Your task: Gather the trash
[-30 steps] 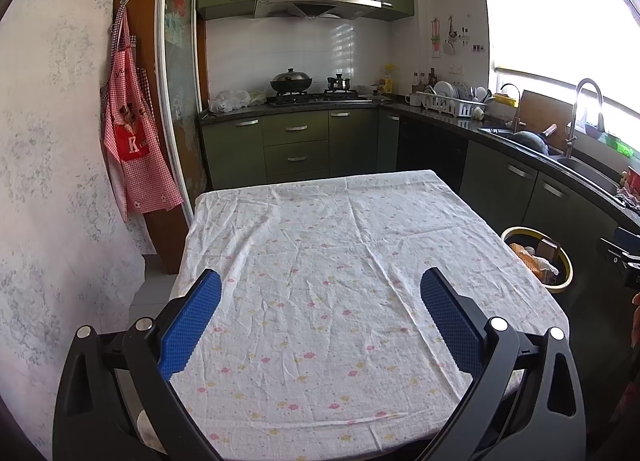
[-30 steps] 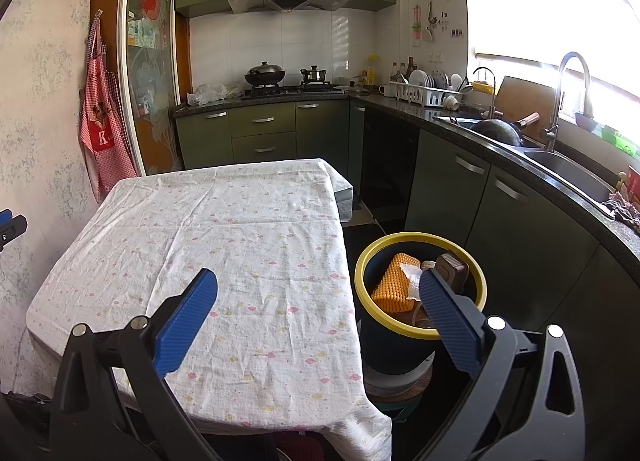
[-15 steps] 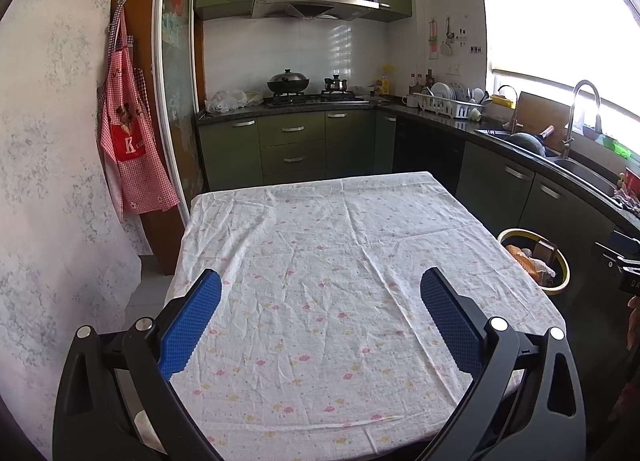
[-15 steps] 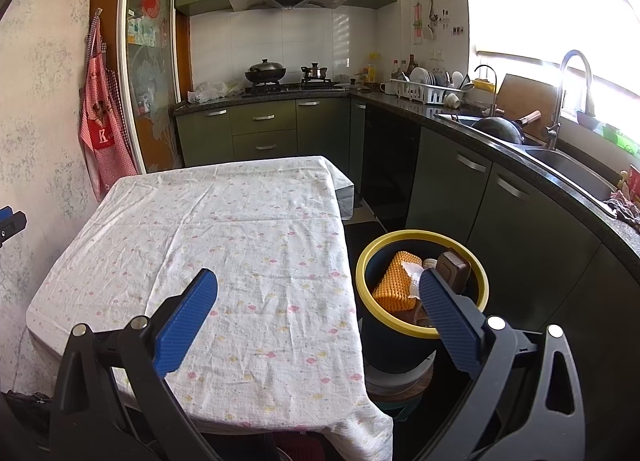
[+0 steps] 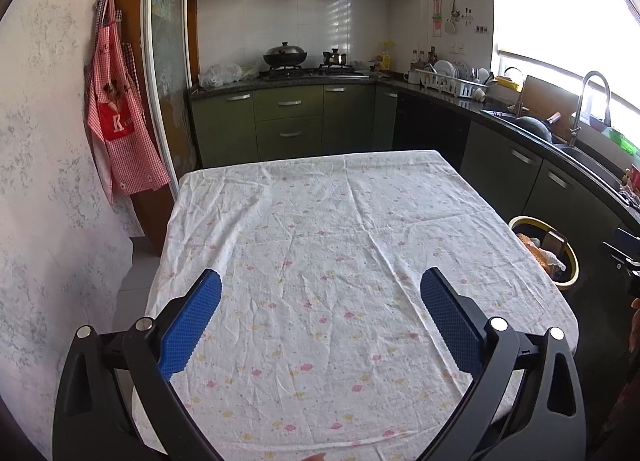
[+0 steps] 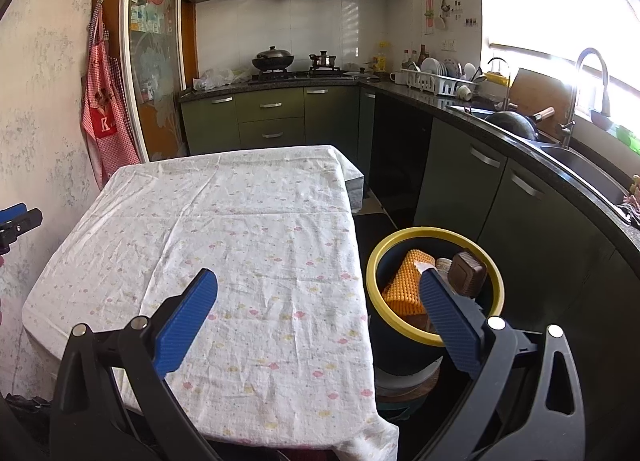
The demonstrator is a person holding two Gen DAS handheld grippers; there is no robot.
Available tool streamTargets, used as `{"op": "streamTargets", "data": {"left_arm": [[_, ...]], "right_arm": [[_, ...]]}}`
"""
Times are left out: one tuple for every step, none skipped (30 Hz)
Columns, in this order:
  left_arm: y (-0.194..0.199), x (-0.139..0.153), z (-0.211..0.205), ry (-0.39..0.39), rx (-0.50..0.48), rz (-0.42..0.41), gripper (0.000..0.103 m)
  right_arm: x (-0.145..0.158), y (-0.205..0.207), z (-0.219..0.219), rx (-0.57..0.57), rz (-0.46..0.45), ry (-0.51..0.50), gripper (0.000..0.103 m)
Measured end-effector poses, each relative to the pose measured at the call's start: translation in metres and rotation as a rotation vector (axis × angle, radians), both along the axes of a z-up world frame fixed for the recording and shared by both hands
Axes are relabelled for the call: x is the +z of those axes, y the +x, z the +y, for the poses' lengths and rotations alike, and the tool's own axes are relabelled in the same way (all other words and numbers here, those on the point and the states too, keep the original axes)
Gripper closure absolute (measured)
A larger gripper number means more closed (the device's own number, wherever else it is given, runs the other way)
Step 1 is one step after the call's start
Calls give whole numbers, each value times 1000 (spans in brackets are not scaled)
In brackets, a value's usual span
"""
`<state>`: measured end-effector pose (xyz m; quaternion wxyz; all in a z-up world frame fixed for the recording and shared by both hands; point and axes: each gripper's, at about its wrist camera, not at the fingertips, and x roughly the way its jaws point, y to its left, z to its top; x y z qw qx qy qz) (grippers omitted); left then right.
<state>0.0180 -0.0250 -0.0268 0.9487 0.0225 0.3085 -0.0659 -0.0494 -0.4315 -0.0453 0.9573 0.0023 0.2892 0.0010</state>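
A dark bin with a yellow rim (image 6: 434, 335) stands on the floor right of the table; it holds an orange textured item (image 6: 404, 281), a brown box (image 6: 466, 273) and other trash. The bin also shows in the left wrist view (image 5: 570, 261). My left gripper (image 5: 320, 281) is open and empty over the near part of the table with a white flowered cloth (image 5: 320, 245). My right gripper (image 6: 318, 281) is open and empty, above the cloth's (image 6: 240, 229) right edge, its right finger (image 6: 448, 309) in front of the bin.
Green cabinets (image 6: 272, 117) and a dark counter with stove, dish rack (image 6: 436, 81) and sink (image 6: 592, 169) line the back and right. A red checked apron (image 5: 120, 125) hangs on the left wall. The left gripper's tip (image 6: 16, 217) shows at the right wrist view's left edge.
Both grippers have drawn back and up slightly; the table looks a little farther away. Both stay open and empty.
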Motion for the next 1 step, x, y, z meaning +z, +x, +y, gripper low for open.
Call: {"op": "streamTargets", "data": {"left_arm": [[13, -5, 5, -8, 5, 14, 5]], "right_arm": [[1, 13, 1, 13, 13, 0, 7]]}}
